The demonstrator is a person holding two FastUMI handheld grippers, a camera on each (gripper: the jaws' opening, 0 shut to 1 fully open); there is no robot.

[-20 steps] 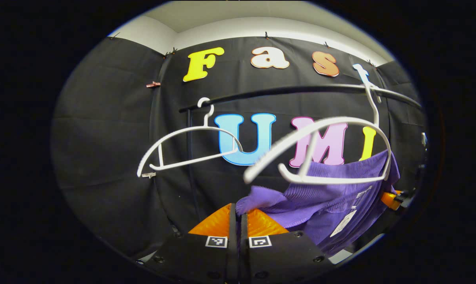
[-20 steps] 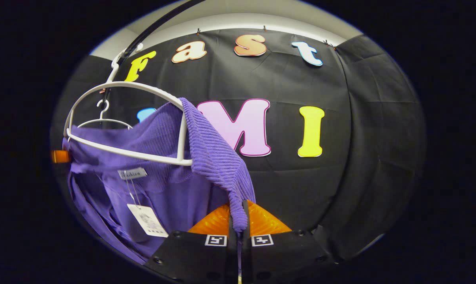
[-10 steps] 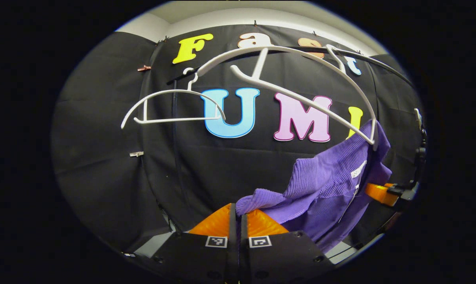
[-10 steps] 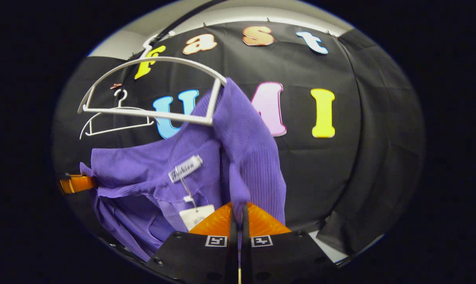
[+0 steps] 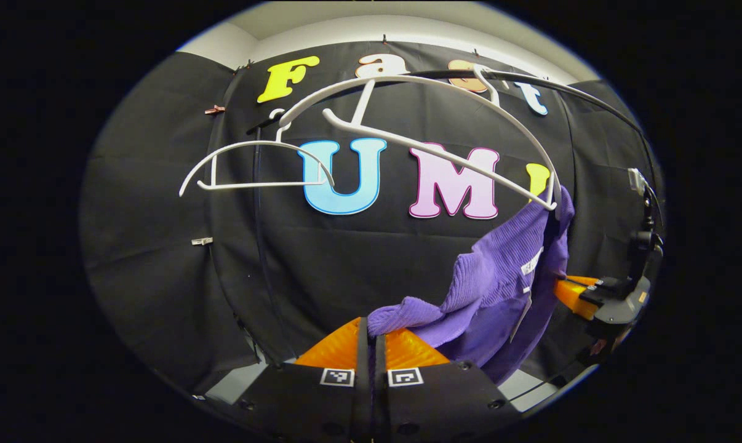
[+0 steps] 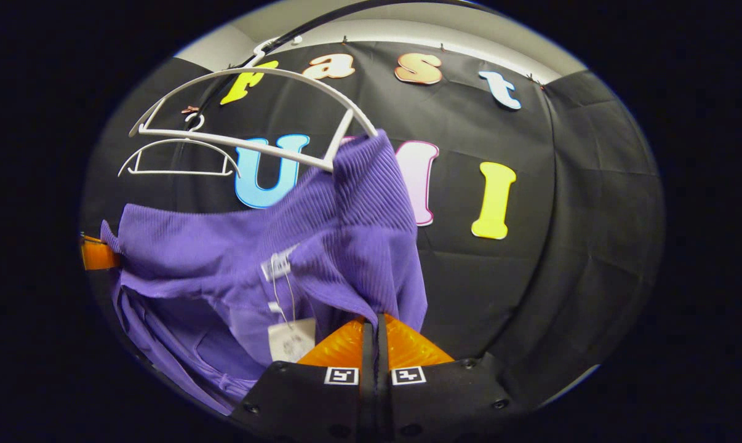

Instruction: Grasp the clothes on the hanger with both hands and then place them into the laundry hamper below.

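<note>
Two grippers hold one purple garment (image 6: pixel 272 246) between us, and it is the largest thing before us. In the right gripper view its ribbed cloth spreads from the left edge toward the middle, one shoulder still draped over the right end of a white hanger (image 6: pixel 248 104); the rest sags below the hanger's lower bar. A neck label and a paper tag (image 6: pixel 291 338) dangle from the cloth near the bottom.

We see the hanger tilted in the left gripper view (image 5: pixel 432 117), its hook on the black rail (image 5: pixel 568 92) near the top, the garment (image 5: pixel 500 289) hanging from its low right end. A second white hanger (image 5: pixel 254 166), bare, hangs farther left on the same rail; in the right gripper view it sits behind the first (image 6: pixel 174 160).

Our left gripper (image 5: pixel 371 344) has its fingers pressed together on a fold of the garment's edge. Our right gripper (image 6: pixel 374 341) is likewise clenched, cloth running down into the seam between its fingers. In the left gripper view the right gripper (image 5: pixel 577 294) shows at the far right, pinching the garment's other side.
</note>
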